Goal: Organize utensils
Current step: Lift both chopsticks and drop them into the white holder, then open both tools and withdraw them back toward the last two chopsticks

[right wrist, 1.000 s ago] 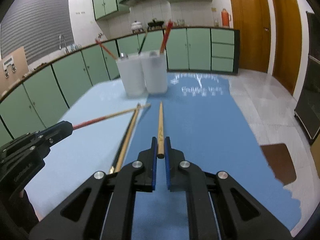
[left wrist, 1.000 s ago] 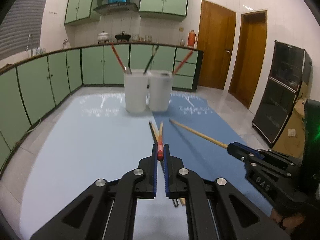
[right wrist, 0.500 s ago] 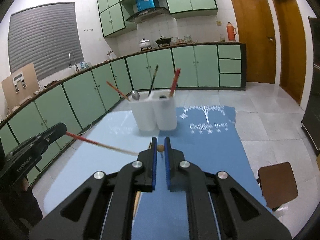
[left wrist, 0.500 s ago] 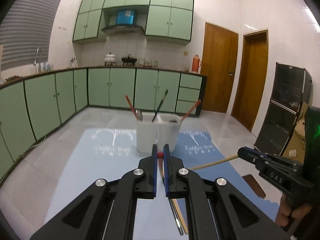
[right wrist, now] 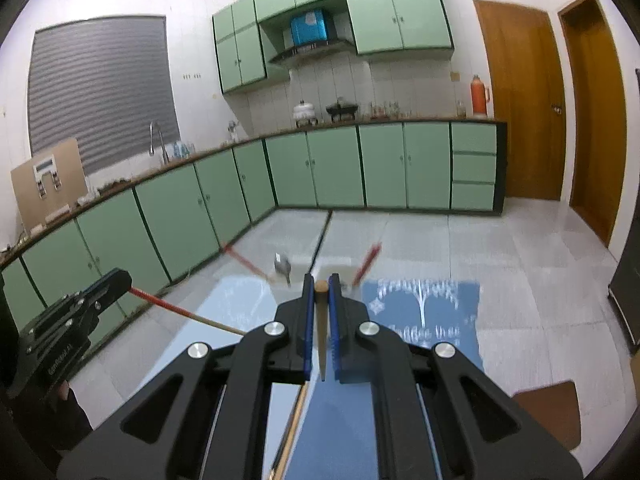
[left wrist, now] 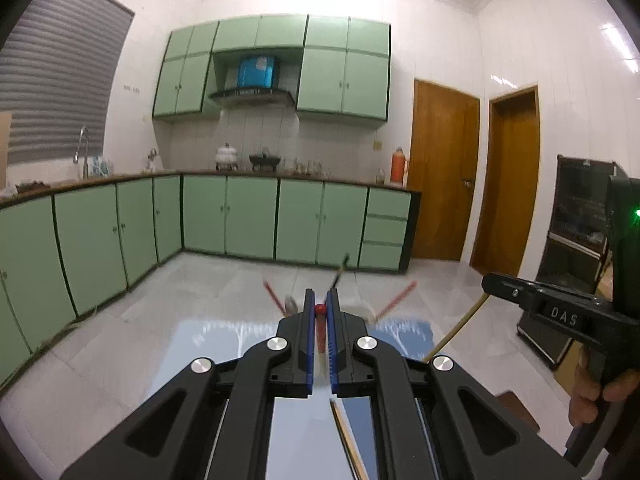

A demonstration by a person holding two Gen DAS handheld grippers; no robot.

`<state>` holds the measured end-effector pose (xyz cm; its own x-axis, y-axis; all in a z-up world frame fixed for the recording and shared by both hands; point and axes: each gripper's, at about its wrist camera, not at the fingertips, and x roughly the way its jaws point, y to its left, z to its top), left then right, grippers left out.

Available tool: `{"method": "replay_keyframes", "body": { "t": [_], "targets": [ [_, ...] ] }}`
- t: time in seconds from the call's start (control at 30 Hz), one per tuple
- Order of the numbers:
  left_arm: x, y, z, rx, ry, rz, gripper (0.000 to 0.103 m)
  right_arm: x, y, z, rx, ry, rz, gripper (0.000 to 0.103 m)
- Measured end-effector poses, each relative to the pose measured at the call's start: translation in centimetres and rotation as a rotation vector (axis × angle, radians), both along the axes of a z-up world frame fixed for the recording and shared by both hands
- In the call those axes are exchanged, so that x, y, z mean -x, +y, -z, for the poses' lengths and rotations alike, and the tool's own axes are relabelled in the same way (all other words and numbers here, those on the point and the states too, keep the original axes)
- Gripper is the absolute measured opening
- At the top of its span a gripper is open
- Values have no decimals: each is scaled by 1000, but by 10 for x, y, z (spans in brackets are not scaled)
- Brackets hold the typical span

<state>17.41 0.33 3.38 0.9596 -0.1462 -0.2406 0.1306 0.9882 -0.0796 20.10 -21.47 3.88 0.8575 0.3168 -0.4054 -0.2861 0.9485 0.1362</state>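
Two chopsticks lifted, aimed toward the holders.

Left wrist: left gripper (left wrist: 319,314) pinching red-tipped chopstick (left wrist: 319,322) above white holders (left wrist: 360,311), likely for dropping in.
Right wrist: right gripper (right wrist: 321,294) clamped on wooden chopstick (right wrist: 321,328), tip hanging over blue mat (right wrist: 436,316).

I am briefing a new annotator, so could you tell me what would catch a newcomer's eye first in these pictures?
First, the two black grippers: the left gripper is shut on a red-tipped chopstick, and the right gripper is shut on a plain wooden chopstick, both raised above the blue mat. Behind stretches a kitchen of green cabinets, with an orange thermos on the counter.
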Motion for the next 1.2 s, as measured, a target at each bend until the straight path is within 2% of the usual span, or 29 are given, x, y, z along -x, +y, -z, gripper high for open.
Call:
{"method": "replay_keyframes", "body": {
  "t": [0.23, 0.37, 0.5, 0.83, 0.93, 1.0, 1.13, 1.2],
  "targets": [
    [-24, 0, -39, 0, -112, -8, 5, -22, -2, -53, -19, -129, 6, 6],
    [-55, -4, -41, -8, -104, -3, 5, -49, -3, -65, -12, -156, 19, 6],
    [-85, -10, -30, -34, -62, 6, 5, -82, -2, -60, 1, -141, 32, 6],
    [-142, -19, 11, -54, 71, 35, 6, -155, 17, -15, 63, -36, 20, 7],
    [-148, -16, 18, -31, 105, 45, 6, -159, 22, -6, 67, -22, 15, 11],
    [-147, -13, 20, -24, 108, 47, 7, -158, 19, -2, 57, -21, 20, 18],
    [-138, -7, 22, -5, 104, 50, 7, -148, 10, 1, 35, -25, 31, 21],
    [-130, -3, 22, 9, 101, 46, 9, -138, 5, 2, 32, -34, 38, 27]
  ]
}}
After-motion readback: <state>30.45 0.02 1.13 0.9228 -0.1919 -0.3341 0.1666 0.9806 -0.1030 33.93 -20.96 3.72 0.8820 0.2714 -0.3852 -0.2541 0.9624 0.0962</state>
